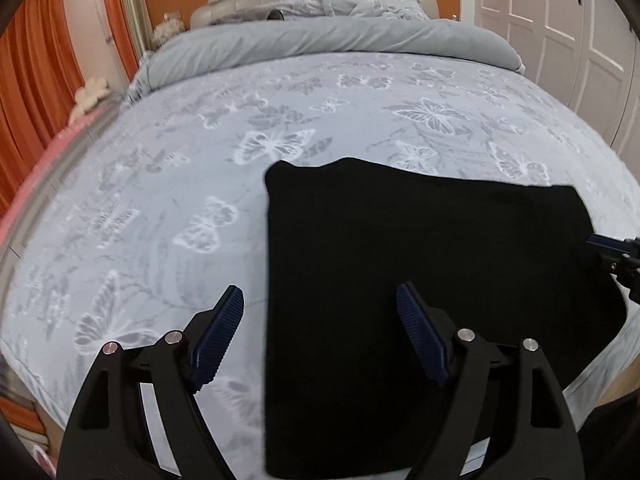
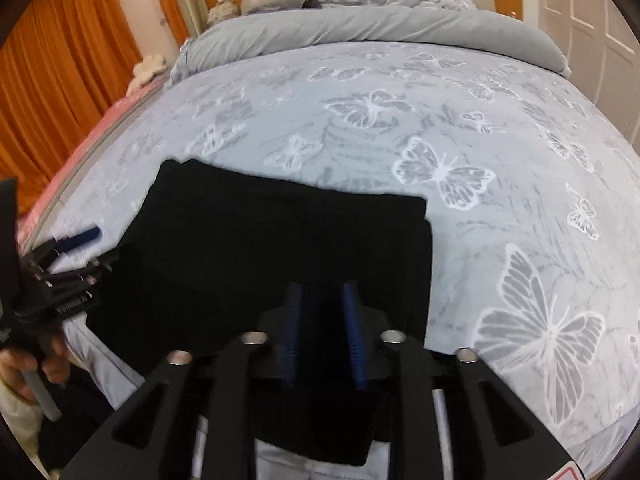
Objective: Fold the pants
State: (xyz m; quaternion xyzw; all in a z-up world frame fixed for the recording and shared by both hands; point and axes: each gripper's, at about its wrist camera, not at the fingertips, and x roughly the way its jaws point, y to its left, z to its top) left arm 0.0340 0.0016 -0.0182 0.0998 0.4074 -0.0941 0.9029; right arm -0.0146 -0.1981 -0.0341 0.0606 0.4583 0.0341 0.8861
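The black pants (image 1: 420, 264) lie folded into a flat rectangle on the butterfly-print bed cover, near the bed's front edge; they also show in the right wrist view (image 2: 280, 248). My left gripper (image 1: 320, 300) is open above the pants' left edge, empty. My right gripper (image 2: 323, 300) hovers over the pants' near part with its blue pads a narrow gap apart and nothing clamped between them. The right gripper shows at the right edge of the left wrist view (image 1: 616, 252); the left gripper shows at the left of the right wrist view (image 2: 68, 256).
The bed cover (image 1: 160, 200) stretches far ahead. A rolled grey duvet (image 1: 320, 40) and pillows lie at the headboard. Orange curtains (image 1: 36, 80) hang on the left, white wardrobe doors (image 1: 560, 32) stand on the right. A pink strip runs along the bed's left side.
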